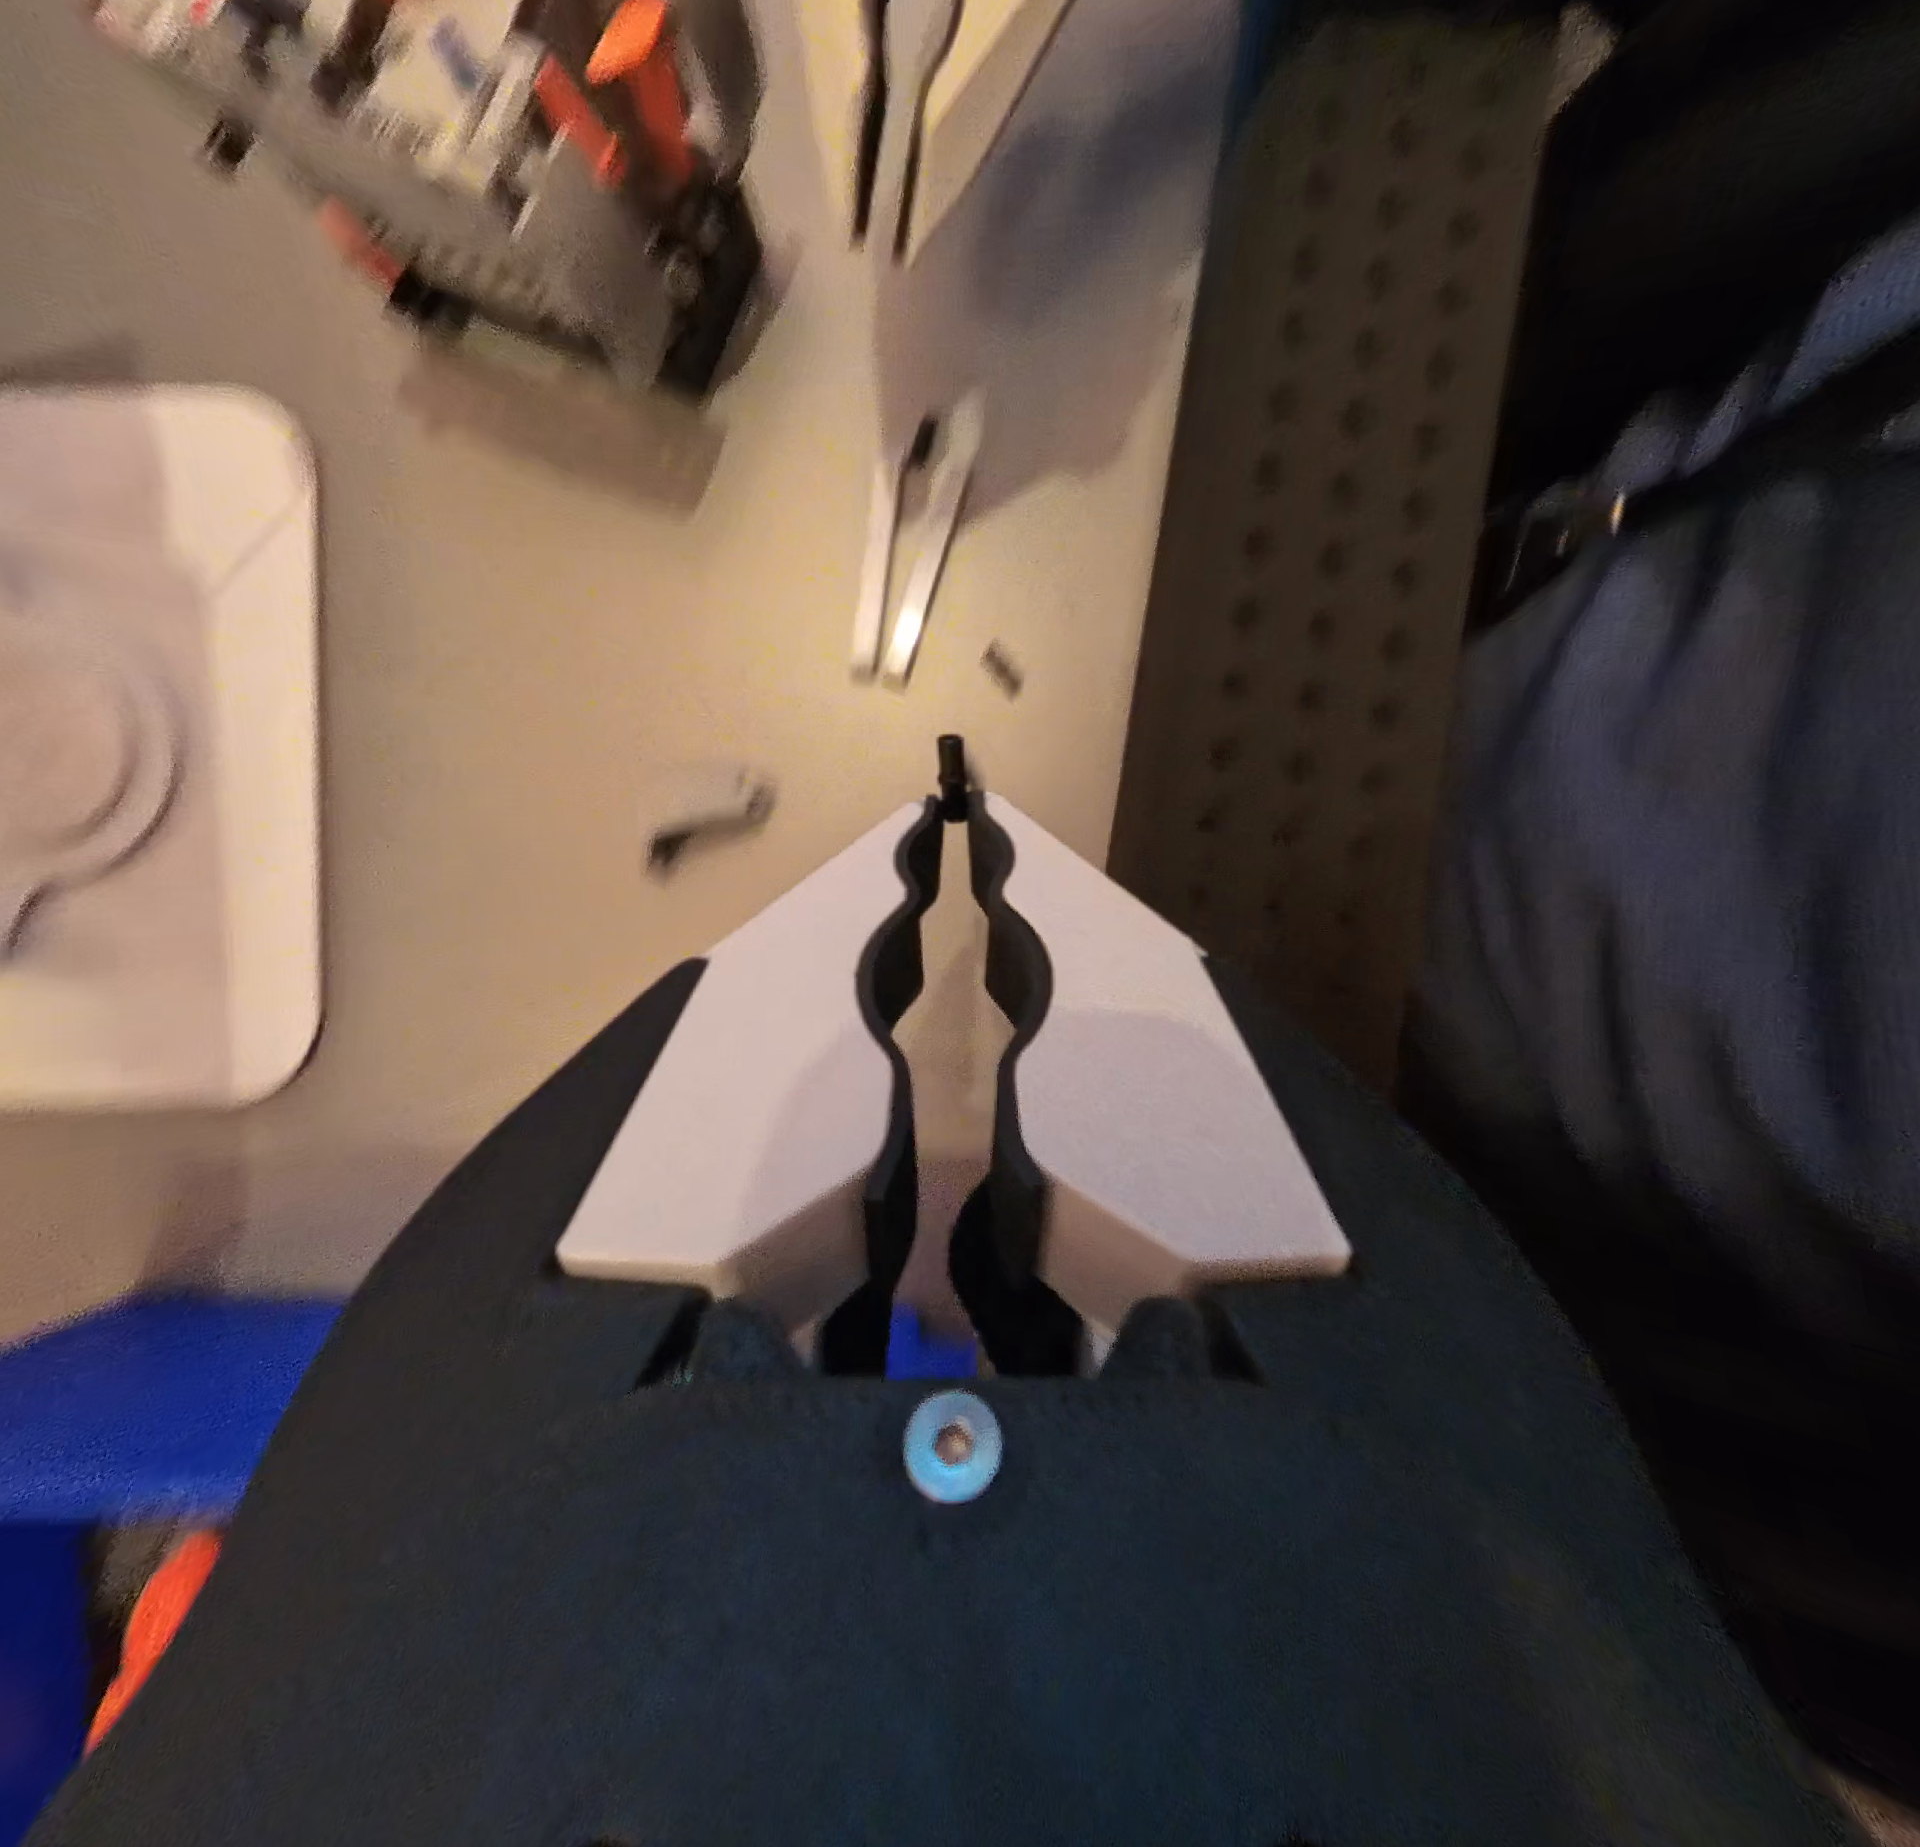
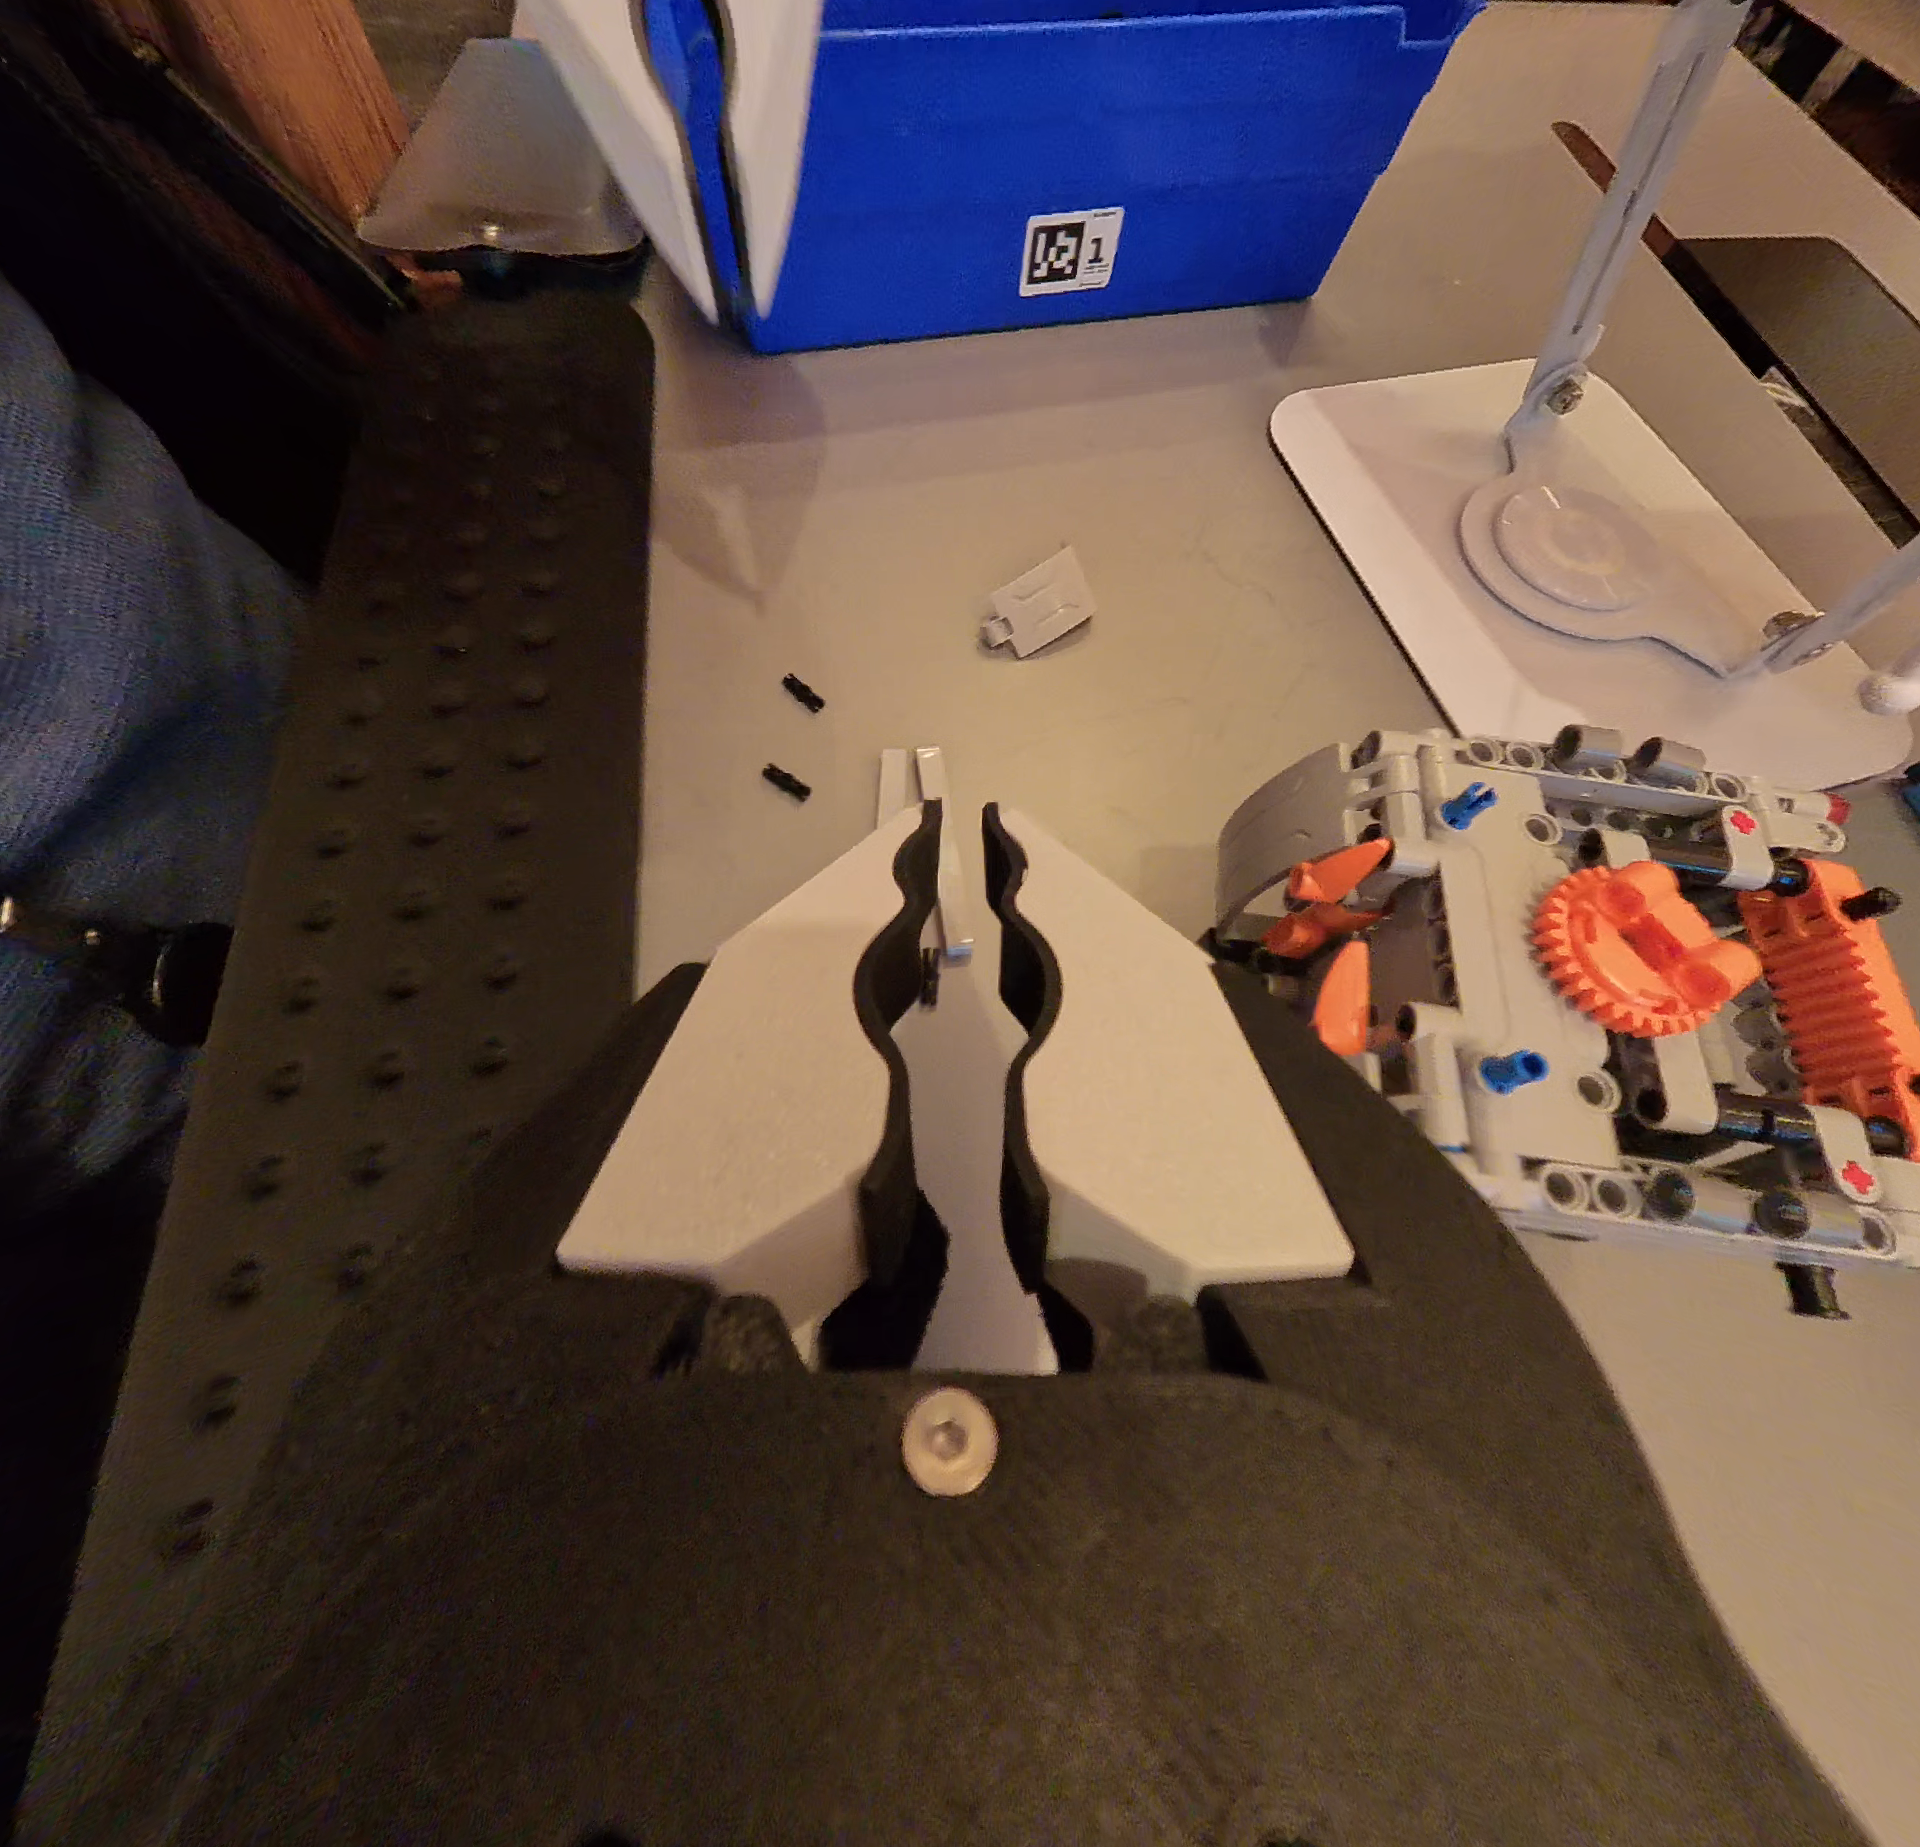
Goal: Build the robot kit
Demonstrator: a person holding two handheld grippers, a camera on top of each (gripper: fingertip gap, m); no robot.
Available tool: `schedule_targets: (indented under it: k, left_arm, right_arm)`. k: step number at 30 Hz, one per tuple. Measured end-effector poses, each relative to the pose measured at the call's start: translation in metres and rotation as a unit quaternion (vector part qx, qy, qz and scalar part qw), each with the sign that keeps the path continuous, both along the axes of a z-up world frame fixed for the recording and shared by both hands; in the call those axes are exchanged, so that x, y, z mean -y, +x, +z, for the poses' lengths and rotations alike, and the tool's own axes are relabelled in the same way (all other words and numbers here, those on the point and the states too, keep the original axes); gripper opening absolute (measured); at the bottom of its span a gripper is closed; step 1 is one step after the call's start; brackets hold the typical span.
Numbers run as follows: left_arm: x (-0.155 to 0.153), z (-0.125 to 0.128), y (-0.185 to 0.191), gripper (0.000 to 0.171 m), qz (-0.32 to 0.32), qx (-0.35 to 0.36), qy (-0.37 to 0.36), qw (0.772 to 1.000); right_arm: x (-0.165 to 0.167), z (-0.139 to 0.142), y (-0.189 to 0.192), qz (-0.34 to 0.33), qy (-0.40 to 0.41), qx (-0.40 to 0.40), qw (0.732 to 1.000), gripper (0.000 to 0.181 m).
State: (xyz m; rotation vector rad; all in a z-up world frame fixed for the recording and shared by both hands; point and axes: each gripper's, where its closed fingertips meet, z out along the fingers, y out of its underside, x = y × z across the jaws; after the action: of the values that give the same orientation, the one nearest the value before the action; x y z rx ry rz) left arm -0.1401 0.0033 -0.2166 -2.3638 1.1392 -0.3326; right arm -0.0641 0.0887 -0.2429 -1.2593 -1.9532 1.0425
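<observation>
Two views, left wrist: left gripper (image 1: pixel 953 810) pinches a small black pin (image 1: pixel 951 774) at its tips, above the grey desk (image 1: pixel 520 654).
Desk edge: studded black mat (image 1: pixel 1320 509) along it; blurred grey beam (image 1: pixel 904 592) nearby.
Right wrist: right gripper (image 2: pixel 961 810) narrowly parted around a grey beam (image 2: pixel 940 841).
Surroundings: blue bin (image 2: pixel 1039 135) at far edge; brick model (image 2: pixel 1579 987) just beside; two loose pins (image 2: pixel 795 737) near mat (image 2: pixel 457 758).
</observation>
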Motion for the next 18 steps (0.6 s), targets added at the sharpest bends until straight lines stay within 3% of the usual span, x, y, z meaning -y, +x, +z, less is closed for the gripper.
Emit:
schedule_targets:
  k: [5, 8, 18]
  left_arm:
    - [-0.032, -0.048, 0.069, 0.002, -0.034, 0.000, 0.022, 0.999]
    - [-0.046, -0.060, 0.089, 0.002, -0.038, 0.025, 0.052, 0.998]
    - [-0.065, -0.053, 0.093, 0.002, -0.048, -0.033, 0.183, 0.981]
  right_arm:
    - [0.015, -0.002, 0.013, 0.014, -0.034, -0.008, 0.999, 0.007]
    - [0.020, -0.009, 0.016, 0.015, -0.050, 0.002, 0.999, 0.009]
    - [0.023, -0.019, 0.013, 0.010, -0.094, 0.024, 0.995, 0.007]
